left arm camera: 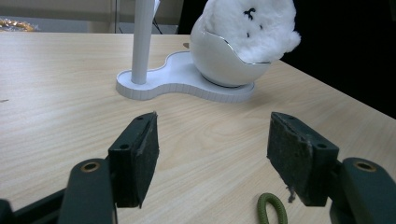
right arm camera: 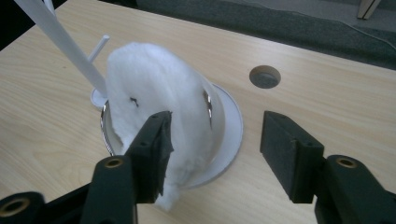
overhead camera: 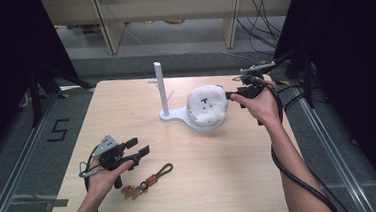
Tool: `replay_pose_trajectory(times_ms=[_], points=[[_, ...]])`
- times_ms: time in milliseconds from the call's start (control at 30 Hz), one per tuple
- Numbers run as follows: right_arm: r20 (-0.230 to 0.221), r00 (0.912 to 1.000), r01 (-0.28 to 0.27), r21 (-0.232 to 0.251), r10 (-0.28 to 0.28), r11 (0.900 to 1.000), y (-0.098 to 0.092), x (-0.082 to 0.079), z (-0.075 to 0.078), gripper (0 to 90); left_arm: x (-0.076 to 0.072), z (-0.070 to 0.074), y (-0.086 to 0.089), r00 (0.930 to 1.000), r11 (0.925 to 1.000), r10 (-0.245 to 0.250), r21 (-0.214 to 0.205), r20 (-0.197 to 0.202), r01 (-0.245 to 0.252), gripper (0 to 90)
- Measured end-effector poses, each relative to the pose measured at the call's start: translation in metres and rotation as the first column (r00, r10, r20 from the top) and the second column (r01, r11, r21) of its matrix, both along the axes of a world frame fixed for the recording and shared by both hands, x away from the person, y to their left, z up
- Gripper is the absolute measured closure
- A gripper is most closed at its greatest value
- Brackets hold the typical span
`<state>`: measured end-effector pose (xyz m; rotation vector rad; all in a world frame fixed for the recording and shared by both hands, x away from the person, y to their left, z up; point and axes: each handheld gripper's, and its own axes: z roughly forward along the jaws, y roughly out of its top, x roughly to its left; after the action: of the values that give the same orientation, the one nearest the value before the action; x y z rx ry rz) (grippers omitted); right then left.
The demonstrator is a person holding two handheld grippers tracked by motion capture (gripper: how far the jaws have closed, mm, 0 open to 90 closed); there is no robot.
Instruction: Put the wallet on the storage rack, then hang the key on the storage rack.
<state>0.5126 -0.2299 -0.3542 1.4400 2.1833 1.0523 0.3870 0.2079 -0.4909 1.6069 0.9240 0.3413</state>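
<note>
A white stand with an upright post [overhead camera: 161, 88] [left arm camera: 141, 42] [right arm camera: 60, 42] carries a white bowl [left arm camera: 224, 60] [right arm camera: 226, 126] at the table's middle back. A fluffy white plush [overhead camera: 206, 103] [left arm camera: 252, 23] [right arm camera: 149, 93] sits in the bowl and bulges over its rim. My right gripper [overhead camera: 231, 95] [right arm camera: 215, 149] is open just right of the bowl, one jaw in front of the plush, nothing gripped. My left gripper [overhead camera: 139, 145] [left arm camera: 212, 149] stands open near the front left, empty. A keychain [overhead camera: 151, 179] with a green cord loop [left arm camera: 271, 207] lies beside it.
The wooden table [overhead camera: 221, 184] has a round hole [right arm camera: 265, 77] near its far right edge. A thin peg [right arm camera: 100, 46] sticks out from the post. Shelving legs and cables [overhead camera: 260, 15] stand on the floor beyond the table.
</note>
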Motion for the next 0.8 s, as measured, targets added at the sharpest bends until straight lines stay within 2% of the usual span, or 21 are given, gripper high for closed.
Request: replay_pose_trajectory(times_ms=[33,67,133,167,233,267,300,333,367,400,433,467,533,567,600,667,800], points=[[-0.011,0.9995,0.029,0.007,-0.029,0.9996,-0.001,-0.003,-0.001,47.8,0.000,0.000,0.000,1.0000,1.0000,-0.001,-0.002,0.000,0.001,33.0],[-0.008,0.9997,0.022,0.013,-0.022,0.9997,-0.004,-0.003,-0.003,49.4,0.001,0.000,0.001,1.0000,1.0000,-0.006,0.000,0.002,0.006,32.9],[-0.020,0.9988,0.045,0.026,-0.044,0.9987,-0.006,-0.008,-0.006,52.3,0.001,0.002,0.003,1.0000,0.9998,0.003,0.021,-0.006,-0.003,32.8],[-0.011,0.9995,0.029,0.016,-0.029,0.9994,-0.010,-0.008,-0.009,53.2,0.001,0.003,0.004,1.0000,0.9995,0.003,0.031,-0.006,-0.003,32.9],[-0.014,0.9994,0.031,0.030,-0.031,0.9991,-0.013,-0.013,-0.015,56.1,0.002,0.004,0.005,0.9999,0.9987,0.006,0.051,-0.011,-0.006,33.4],[-0.035,0.9982,0.050,0.037,-0.048,0.9981,-0.013,-0.017,-0.017,57.2,0.002,0.005,0.006,0.9998,0.9986,0.011,0.051,-0.015,-0.011,33.6],[-0.027,0.9989,0.039,0.037,-0.038,0.9985,-0.016,-0.019,-0.020,58.3,0.003,0.005,0.006,0.9999,0.9990,0.005,0.045,-0.009,-0.005,33.7],[-0.050,0.9969,0.065,0.059,-0.062,0.9962,-0.015,-0.023,-0.022,59.6,0.002,0.006,0.006,0.9998,0.9983,0.012,0.056,-0.014,-0.012,33.8],[-0.049,0.9965,0.072,0.078,-0.069,0.9944,-0.016,-0.027,-0.025,60.8,0.001,0.007,0.007,0.9998,0.9978,0.014,0.065,-0.013,-0.013,33.8],[-0.021,0.9982,0.057,0.074,-0.056,0.9956,-0.019,-0.029,-0.029,61.6,0.001,0.007,0.007,0.9998,0.9976,0.014,0.068,-0.012,-0.013,33.9],[-0.037,0.9968,0.073,0.076,-0.070,0.9944,-0.020,-0.033,-0.031,62.7,0.000,0.007,0.006,0.9999,0.9981,0.009,0.061,-0.007,-0.008,33.9],[-0.005,0.9989,0.046,0.073,-0.046,0.9963,-0.024,-0.034,-0.035,64.0,-0.001,0.008,0.006,0.9999,0.9980,0.007,0.064,-0.010,-0.006,33.9],[0.004,0.9985,0.054,0.074,-0.055,0.9958,-0.028,-0.042,-0.042,66.1,-0.002,0.009,0.007,0.9999,0.9969,0.006,0.079,-0.011,-0.005,33.9],[-0.005,0.9985,0.054,0.078,-0.054,0.9955,-0.030,-0.045,-0.045,66.7,-0.003,0.009,0.007,1.0000,0.9973,-0.001,0.074,-0.007,0.002,34.0],[-0.011,0.9981,0.061,0.084,-0.060,0.9946,-0.032,-0.049,-0.047,67.5,-0.004,0.010,0.007,0.9999,0.9959,0.006,0.090,-0.009,-0.005,34.2],[-0.021,0.9974,0.071,0.089,-0.069,0.9935,-0.035,-0.056,-0.053,68.5,-0.004,0.011,0.008,1.0000,0.9956,-0.001,0.094,-0.004,0.001,34.3],[-0.040,0.9961,0.081,0.078,-0.078,0.9937,-0.040,-0.068,-0.066,68.7,-0.006,0.014,0.010,0.9999,0.9907,-0.009,0.135,-0.009,0.010,34.6]])
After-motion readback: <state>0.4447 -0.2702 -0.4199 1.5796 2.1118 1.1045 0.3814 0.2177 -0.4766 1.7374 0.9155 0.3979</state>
